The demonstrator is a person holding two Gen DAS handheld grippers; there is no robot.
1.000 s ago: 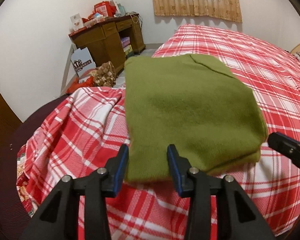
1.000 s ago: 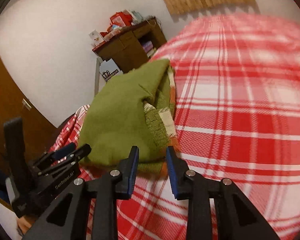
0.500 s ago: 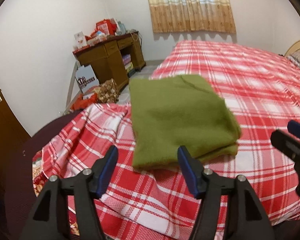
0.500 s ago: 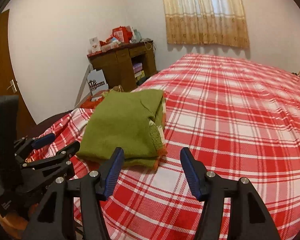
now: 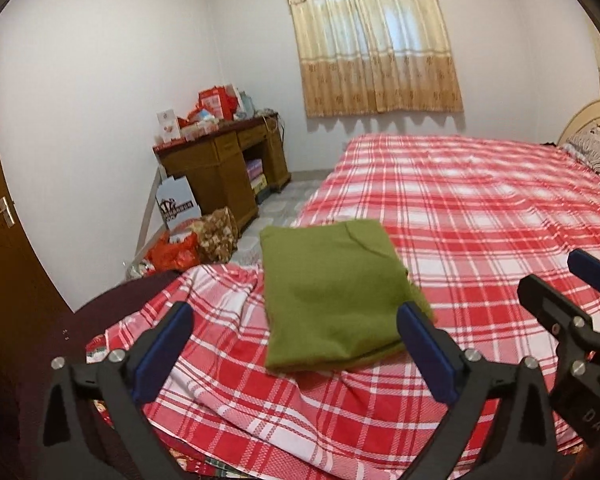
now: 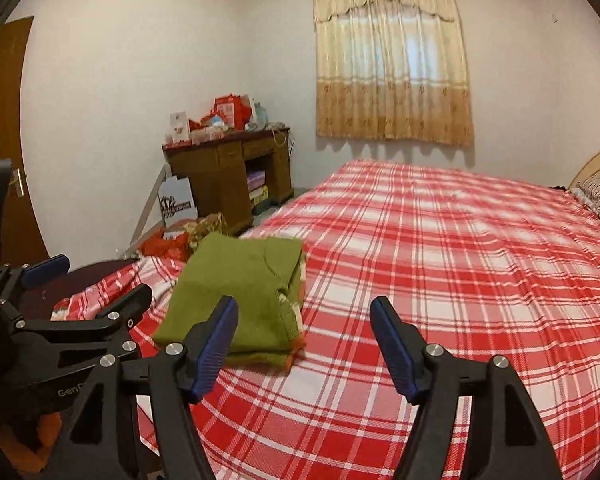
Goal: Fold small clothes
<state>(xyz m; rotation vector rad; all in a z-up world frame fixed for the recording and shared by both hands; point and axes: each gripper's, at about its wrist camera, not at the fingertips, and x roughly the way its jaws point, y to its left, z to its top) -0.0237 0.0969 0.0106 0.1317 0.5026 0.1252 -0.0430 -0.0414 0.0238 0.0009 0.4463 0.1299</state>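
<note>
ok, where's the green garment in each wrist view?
Left wrist: green garment at lower centre, folded on the plaid bed, behind the fingers.
Right wrist: green garment lower left of centre, partly behind the near finger.
Shared landmark: wooden desk against the far wall.

Both my grippers raised, jaws spread

My left gripper (image 5: pixel 294 334) and right gripper (image 6: pixel 302 338) have just been opening; nothing sits between their blue pads, both angled slightly downward, side by side.
</note>
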